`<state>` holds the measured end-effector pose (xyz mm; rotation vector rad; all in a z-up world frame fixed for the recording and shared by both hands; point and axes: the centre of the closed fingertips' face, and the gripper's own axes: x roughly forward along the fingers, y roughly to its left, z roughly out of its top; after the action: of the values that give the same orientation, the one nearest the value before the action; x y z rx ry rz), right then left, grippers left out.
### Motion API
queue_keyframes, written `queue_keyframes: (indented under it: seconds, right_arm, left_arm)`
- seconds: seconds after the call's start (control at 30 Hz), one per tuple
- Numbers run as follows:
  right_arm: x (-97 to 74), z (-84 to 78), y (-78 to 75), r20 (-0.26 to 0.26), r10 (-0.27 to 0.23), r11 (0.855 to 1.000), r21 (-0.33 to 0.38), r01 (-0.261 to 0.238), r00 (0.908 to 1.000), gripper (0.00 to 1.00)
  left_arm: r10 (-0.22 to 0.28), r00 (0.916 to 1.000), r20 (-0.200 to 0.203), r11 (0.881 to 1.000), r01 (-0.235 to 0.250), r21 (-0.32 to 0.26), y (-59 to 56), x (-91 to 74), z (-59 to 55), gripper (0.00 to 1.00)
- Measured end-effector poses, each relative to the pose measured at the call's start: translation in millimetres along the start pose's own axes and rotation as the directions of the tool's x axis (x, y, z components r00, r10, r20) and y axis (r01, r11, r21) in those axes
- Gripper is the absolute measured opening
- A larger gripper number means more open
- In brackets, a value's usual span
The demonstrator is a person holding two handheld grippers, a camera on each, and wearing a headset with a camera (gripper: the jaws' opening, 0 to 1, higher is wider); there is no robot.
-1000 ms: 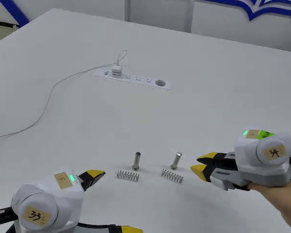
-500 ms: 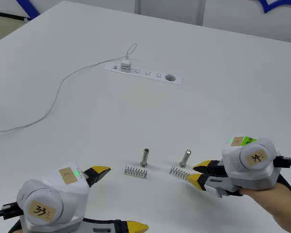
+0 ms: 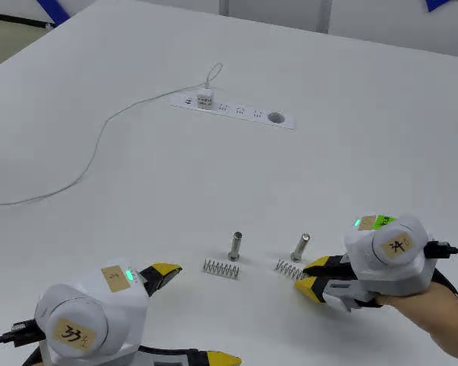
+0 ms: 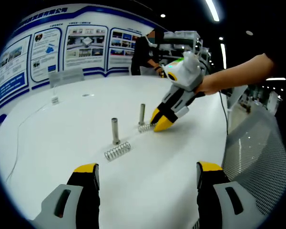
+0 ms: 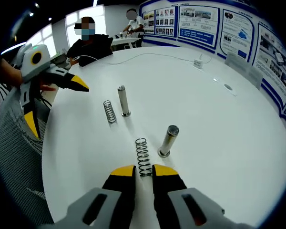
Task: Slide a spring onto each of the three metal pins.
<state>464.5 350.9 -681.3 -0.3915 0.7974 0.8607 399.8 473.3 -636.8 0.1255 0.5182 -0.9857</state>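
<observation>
Two short metal pins stand upright on the white table, the left pin (image 3: 237,245) and the right pin (image 3: 301,248). In front of each lies a loose spring, the left spring (image 3: 220,268) and the right spring (image 3: 289,268). My right gripper (image 3: 311,275) is low over the table, open by a narrow gap. The right spring's (image 5: 143,156) near end lies between the tips of my right gripper (image 5: 144,172), beside the right pin (image 5: 168,140). My left gripper (image 4: 148,168) is wide open and holds nothing, a short way back from the left pin (image 4: 115,131) and left spring (image 4: 117,150).
A white power strip (image 3: 233,111) with a plug and a long cable (image 3: 84,164) lies further back on the table. People stand beyond the table's edge (image 5: 88,45). Bare tabletop surrounds the pins.
My right gripper has moved left and closer to the right spring, whose end now sits between its tips. The left gripper has held its place. The head camera has shifted.
</observation>
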Motion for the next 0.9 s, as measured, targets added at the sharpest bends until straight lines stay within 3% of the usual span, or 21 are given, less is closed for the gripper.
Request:
queue_keyframes:
  seconds: [0.2, 0.4, 0.6, 0.9]
  right_arm:
    - [1.2, 2.7, 1.7, 0.016, 0.008, 1.0, 0.007, -0.008, 0.9998, 0.12]
    - [-1.3, 2.0, 3.1, 0.009, -0.003, 1.0, -0.006, 0.003, 1.0, 0.11]
    - [-11.6, 11.3, 6.0, 0.043, -0.004, 1.0, 0.004, 0.004, 0.9991, 0.11]
    - [-37.9, 26.7, 13.1, 0.09, -0.013, 1.0, -0.009, 0.014, 0.9959, 0.1]
  left_arm:
    - [-0.008, 1.0, 0.0, 1.0, 0.008, 0.016, -3.6, -0.3, 2.0, 0.86]
    - [0.032, 0.9994, 0.015, 0.999, -0.032, -0.012, 10.1, -6.7, 4.2, 0.84]
    - [0.045, 0.9985, 0.029, 0.999, -0.045, -0.009, 13.9, -8.6, 8.8, 0.84]
    - [-0.005, 0.999, 0.044, 0.999, 0.004, 0.032, 0.1, -0.4, 21.5, 0.82]
